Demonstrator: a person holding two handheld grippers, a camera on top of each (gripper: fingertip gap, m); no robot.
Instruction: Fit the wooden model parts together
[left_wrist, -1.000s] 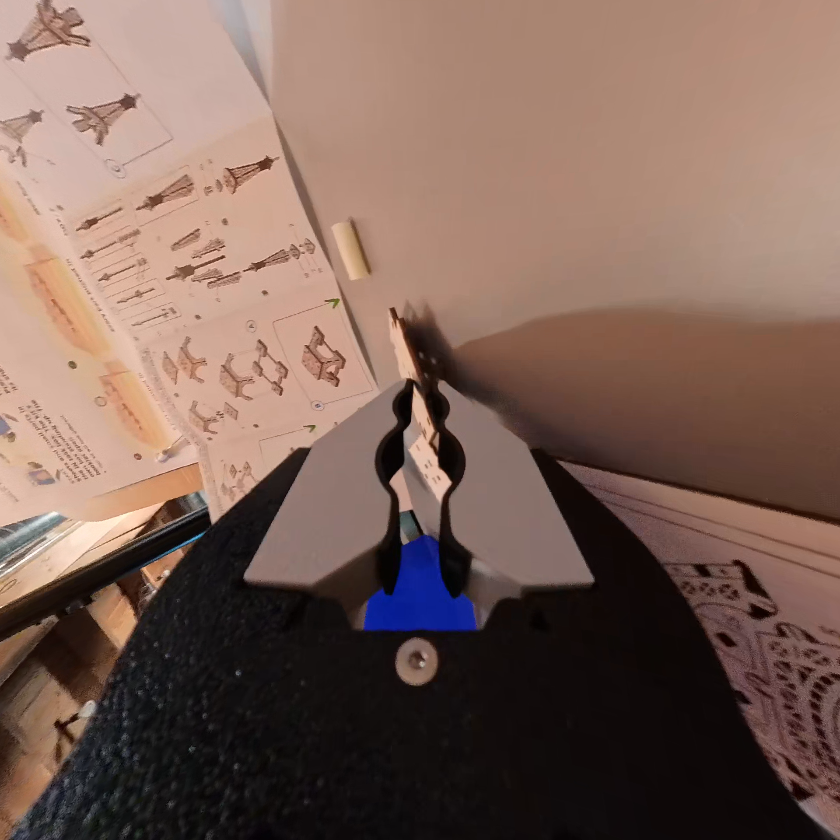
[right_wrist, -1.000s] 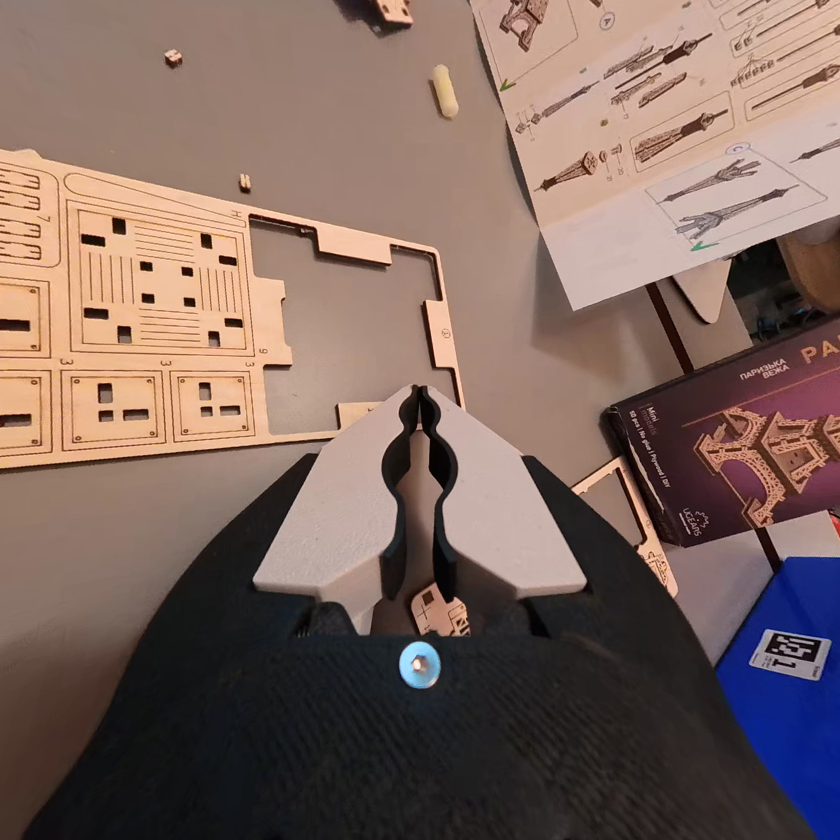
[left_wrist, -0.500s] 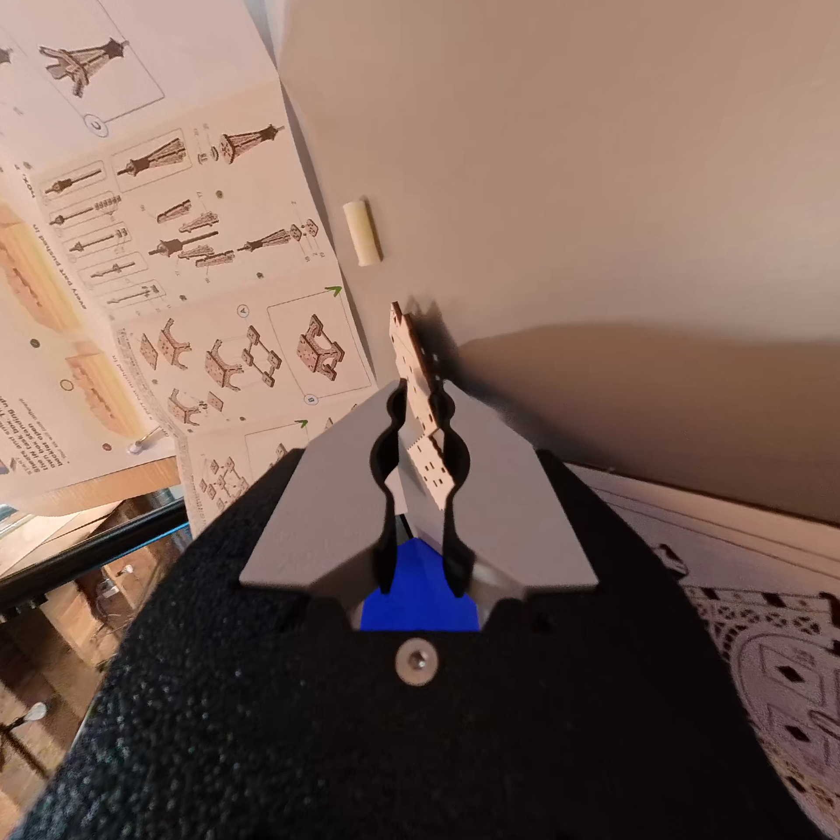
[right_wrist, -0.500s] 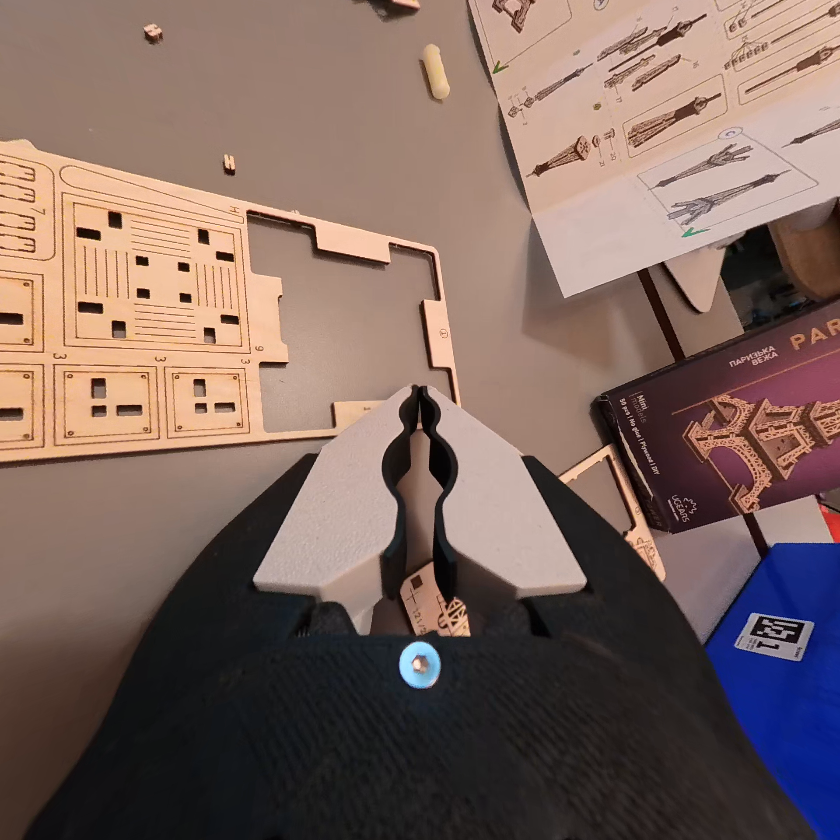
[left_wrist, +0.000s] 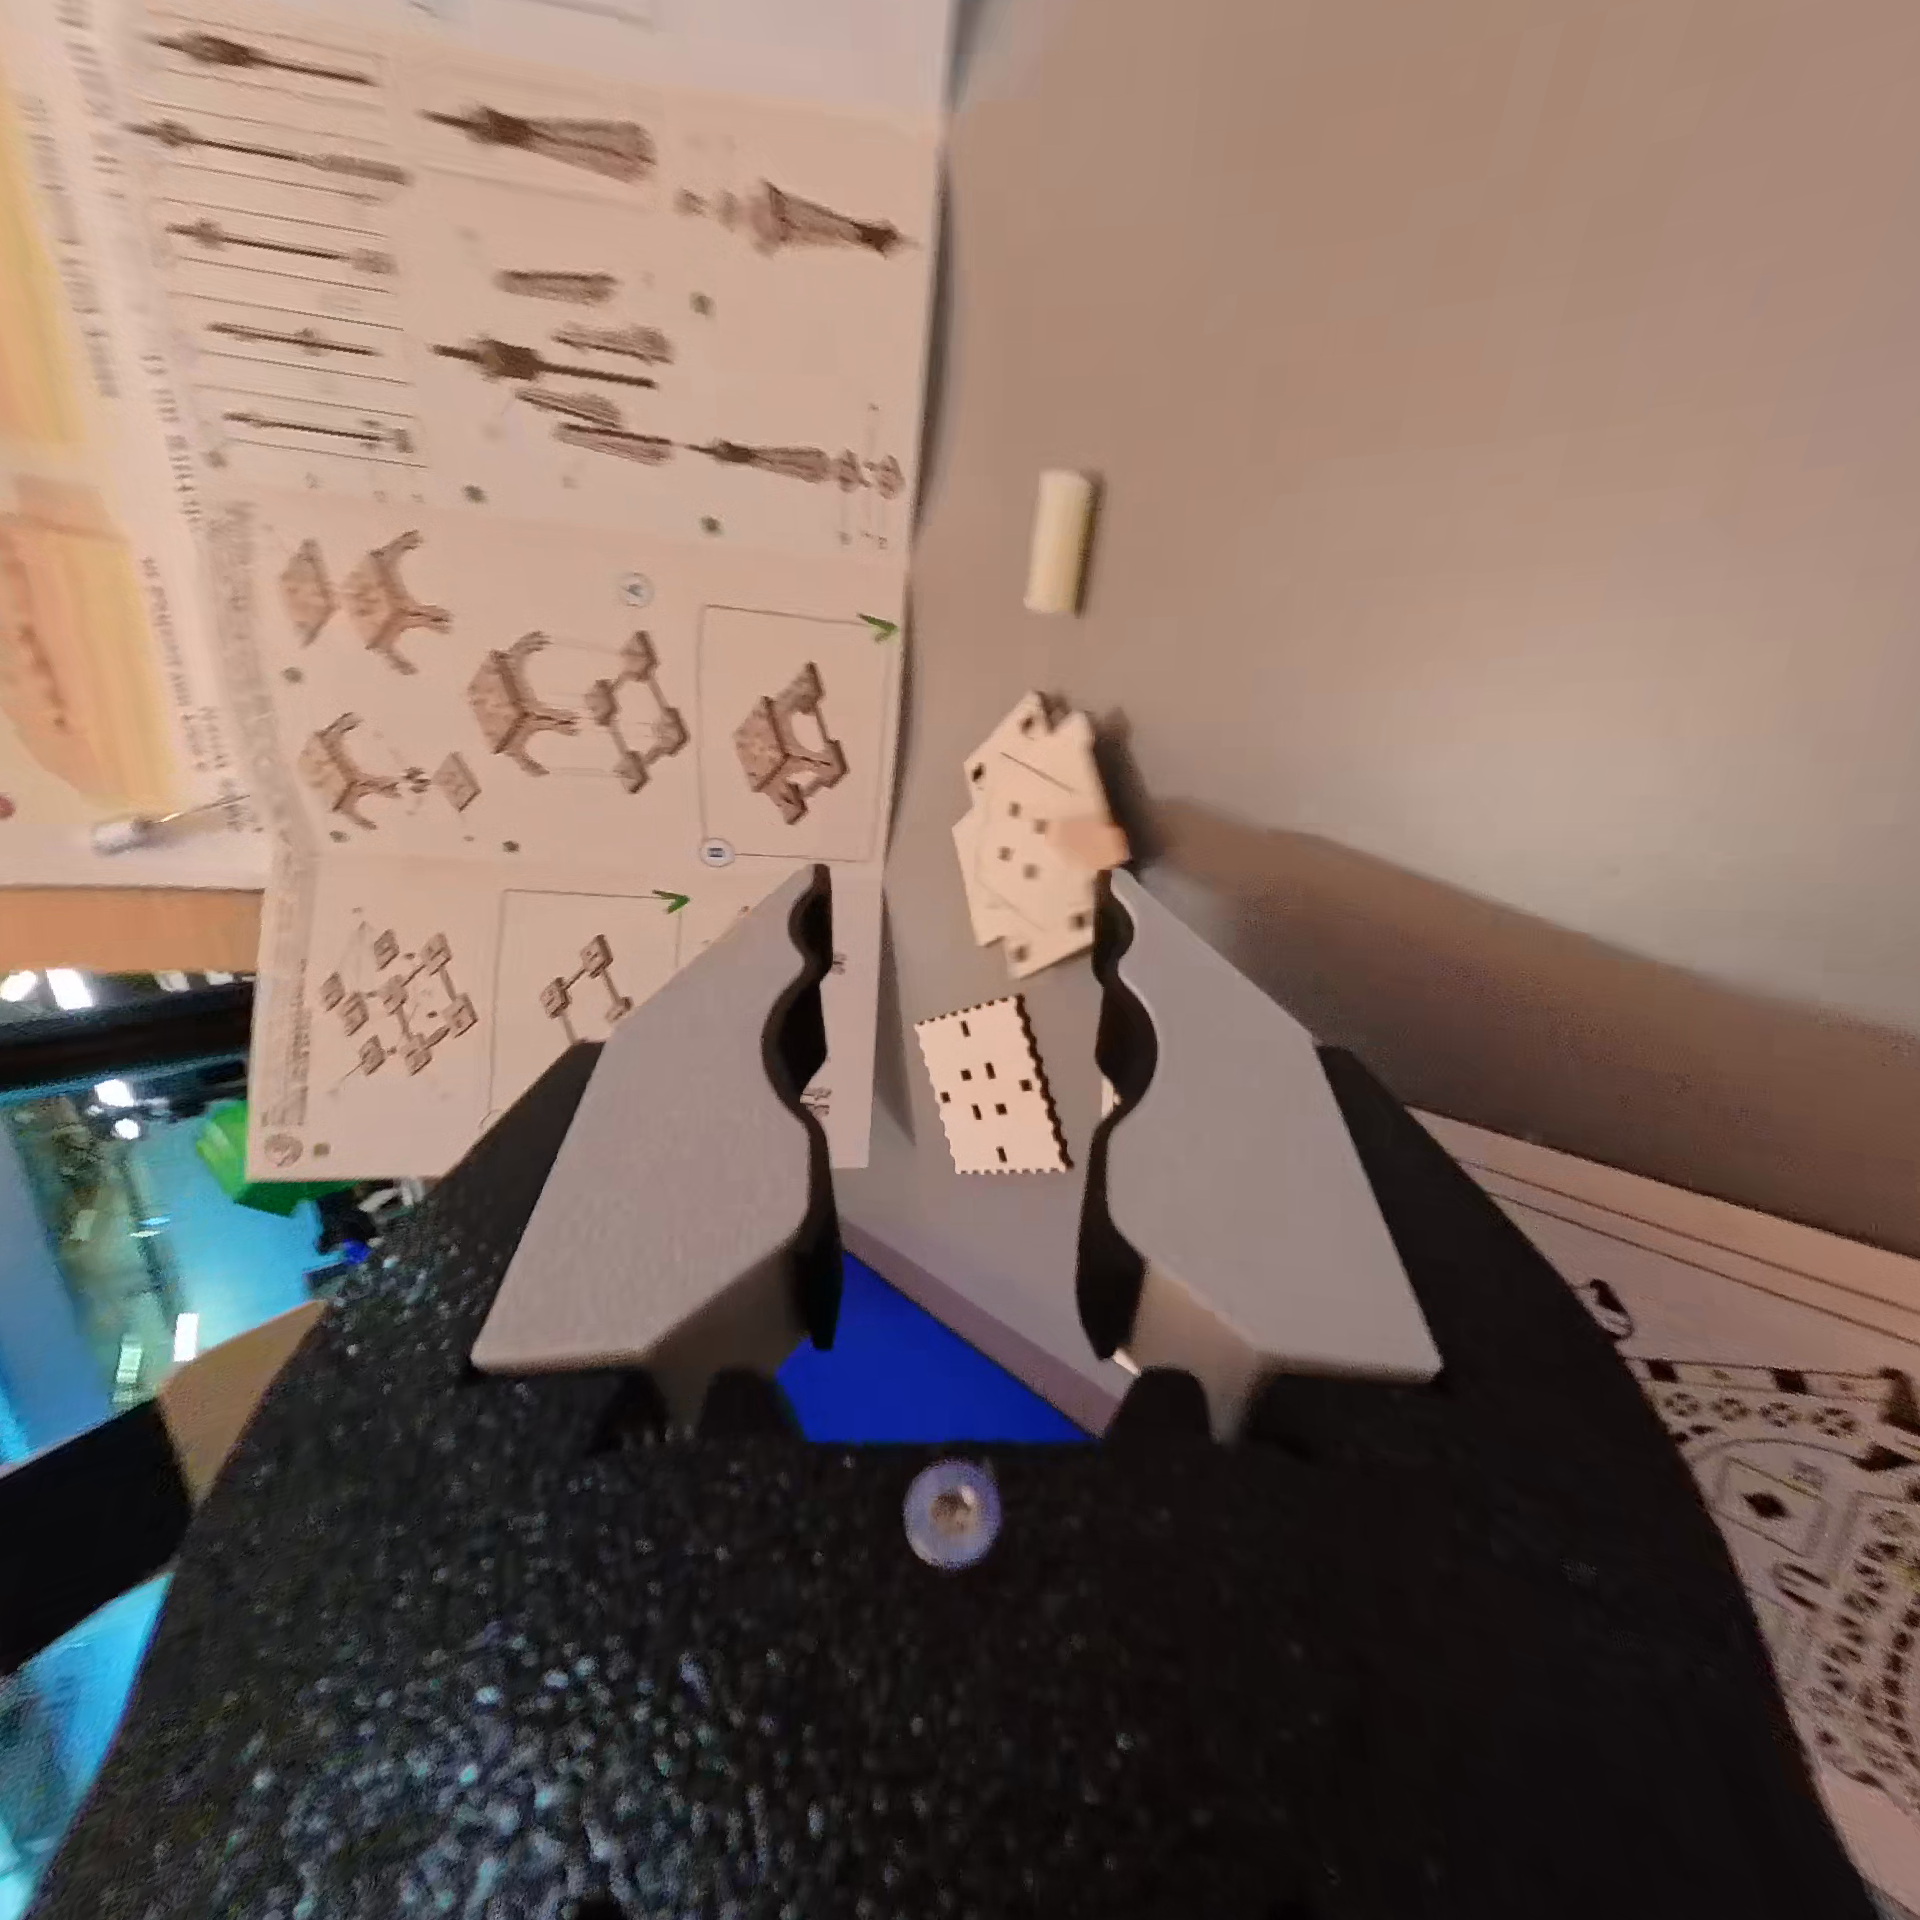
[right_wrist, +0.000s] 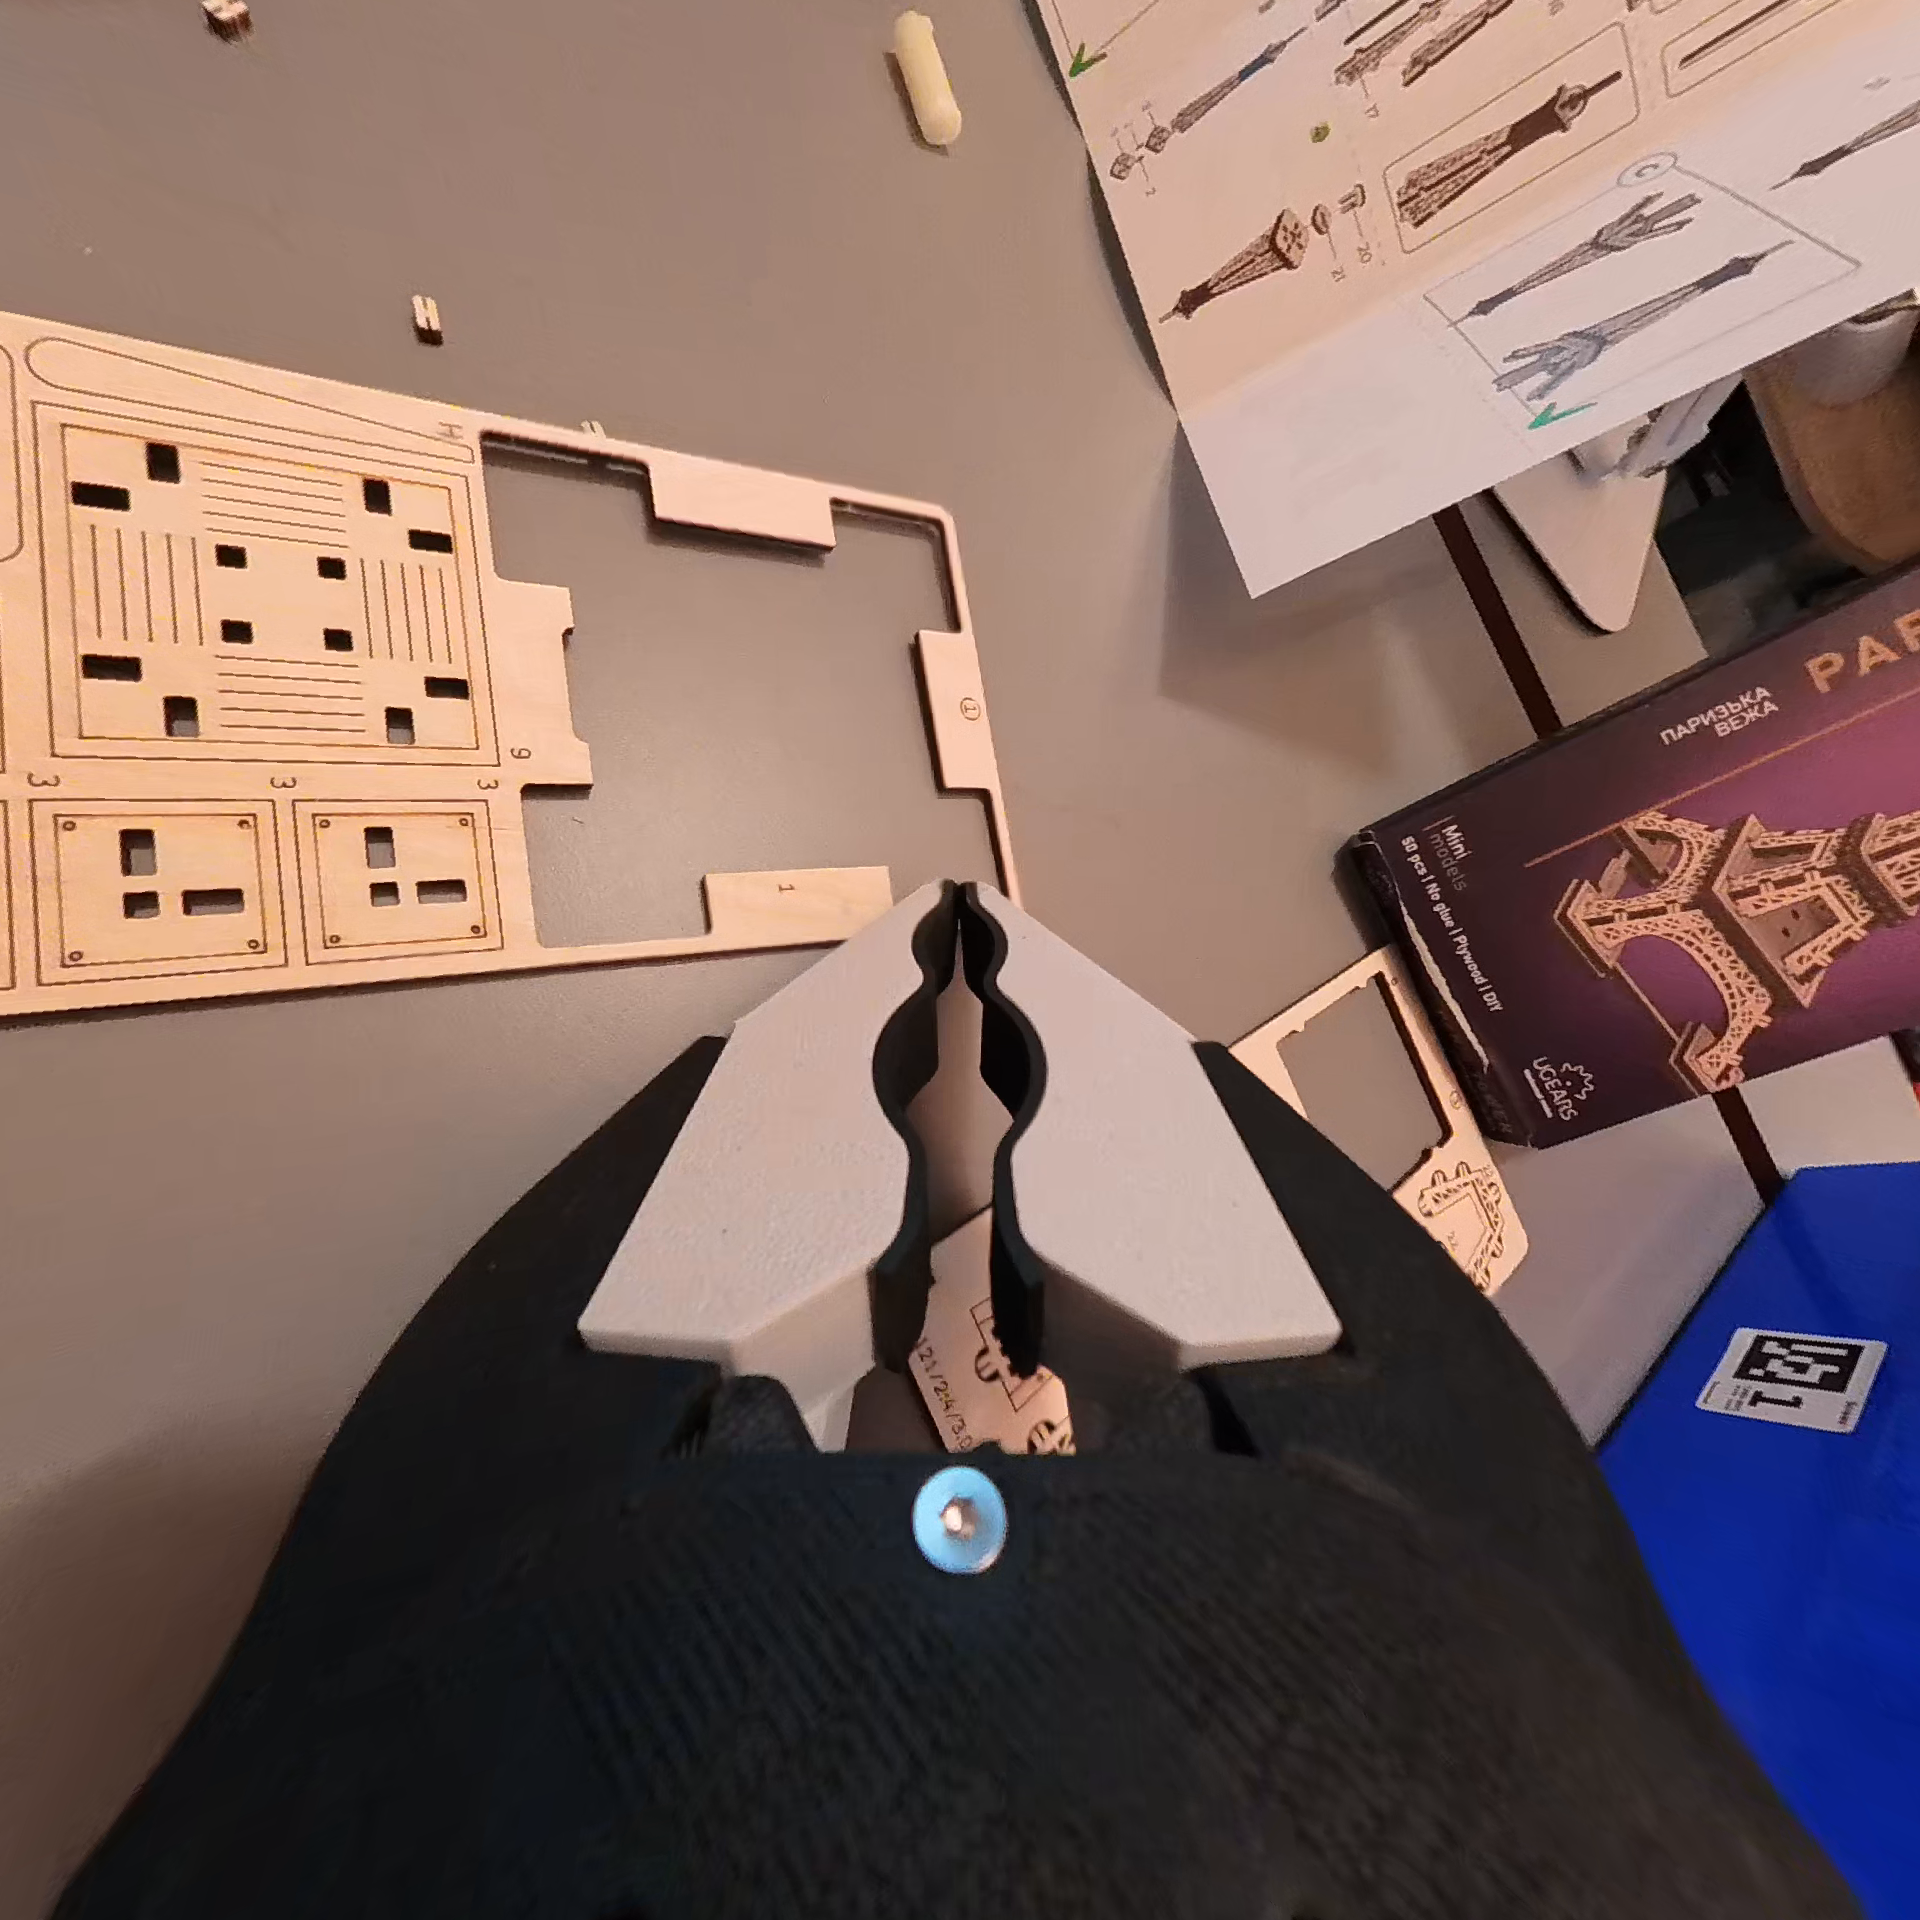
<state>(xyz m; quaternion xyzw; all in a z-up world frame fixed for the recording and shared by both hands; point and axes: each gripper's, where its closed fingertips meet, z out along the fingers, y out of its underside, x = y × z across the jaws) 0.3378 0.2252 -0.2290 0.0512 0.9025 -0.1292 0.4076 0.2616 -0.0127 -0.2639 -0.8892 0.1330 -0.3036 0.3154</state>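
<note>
two claws over the wooden kit

my left claw (left_wrist: 961, 894) stands wide apart with nothing between its fingers. just past its tips, on the grey table (left_wrist: 1455, 364), lies a small wooden assembly (left_wrist: 1029, 831) of pale plates with square holes, blurred in my view. nearer to me, between the fingers, a flat toothed rectangle (left_wrist: 992, 1086) with dark slots lies apart from that assembly. a cream peg (left_wrist: 1060, 540) rests farther off, beside the edge of the instruction sheet (left_wrist: 499, 623).

my right claw (right_wrist: 956, 894) has its tips pressed together and grips nothing that i can see at the tips; a thin wooden piece (right_wrist: 987, 1382) shows low down between the finger bases, and i cannot tell whether it is held or just lies below. ahead on the table lies the wooden parts sheet (right_wrist: 260, 675), with a large empty cut-out at its right end. to the right sit the purple kit box (right_wrist: 1662, 894) and, half under it, a second wooden frame (right_wrist: 1444, 1174).
</note>
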